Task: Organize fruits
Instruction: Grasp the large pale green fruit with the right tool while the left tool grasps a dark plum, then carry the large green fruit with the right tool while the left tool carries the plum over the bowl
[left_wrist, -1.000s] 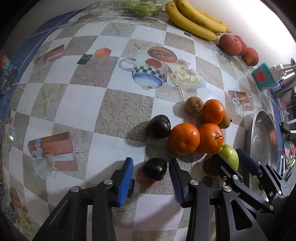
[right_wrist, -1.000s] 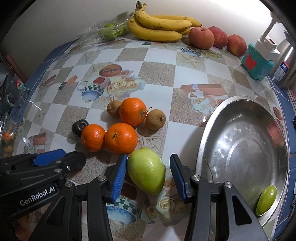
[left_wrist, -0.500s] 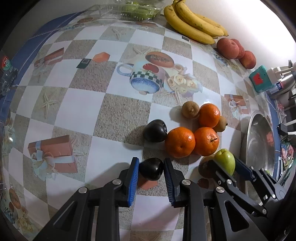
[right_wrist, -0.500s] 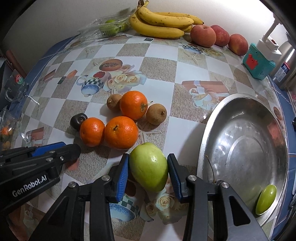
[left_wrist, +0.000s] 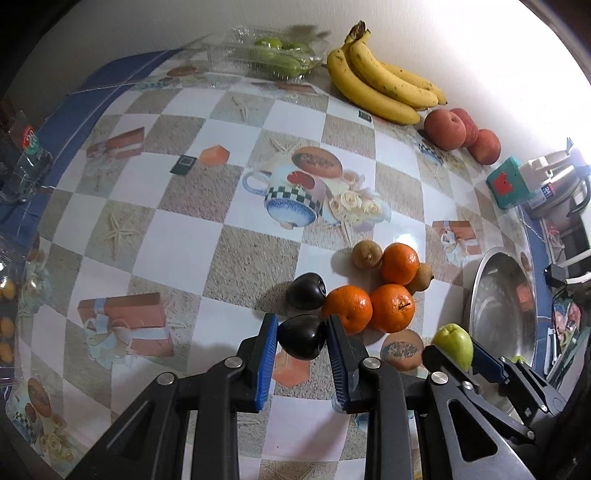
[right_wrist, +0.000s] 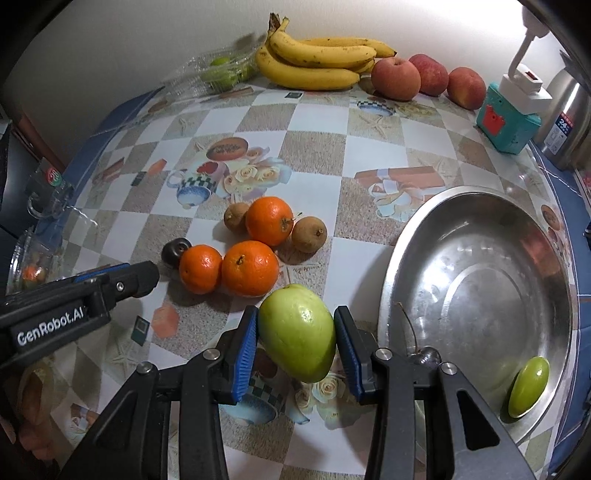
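Clamped in my left gripper (left_wrist: 301, 341) is a dark plum (left_wrist: 302, 341), both blue pads pressed to its sides, held just in front of a second dark plum (left_wrist: 306, 290) that lies on the table against the oranges (left_wrist: 369, 302). My right gripper (right_wrist: 297, 334) is closed on a green mango (right_wrist: 298, 332), pinched across its width beside the steel bowl (right_wrist: 480, 291).

From the right wrist view my left gripper's fingertips are cut off behind its own black arm, so the held plum does not show there; the second plum is half hidden behind an orange. In the left wrist view the mango is mostly covered by my right gripper's fingers. Whether either fruit has left the table I cannot tell. A small green fruit (right_wrist: 529, 386) lies at the bowl's near rim.

Beyond the oranges sit brown round fruits (right_wrist: 309, 234). The table (left_wrist: 177, 258) wears a checked oilcloth printed with cups, roses and gift boxes. Against the pale wall at its far edge lie bananas (right_wrist: 314, 59), reddish apples (right_wrist: 424, 77) and a clear plastic box of green fruit (left_wrist: 273, 55), its contents blurred.
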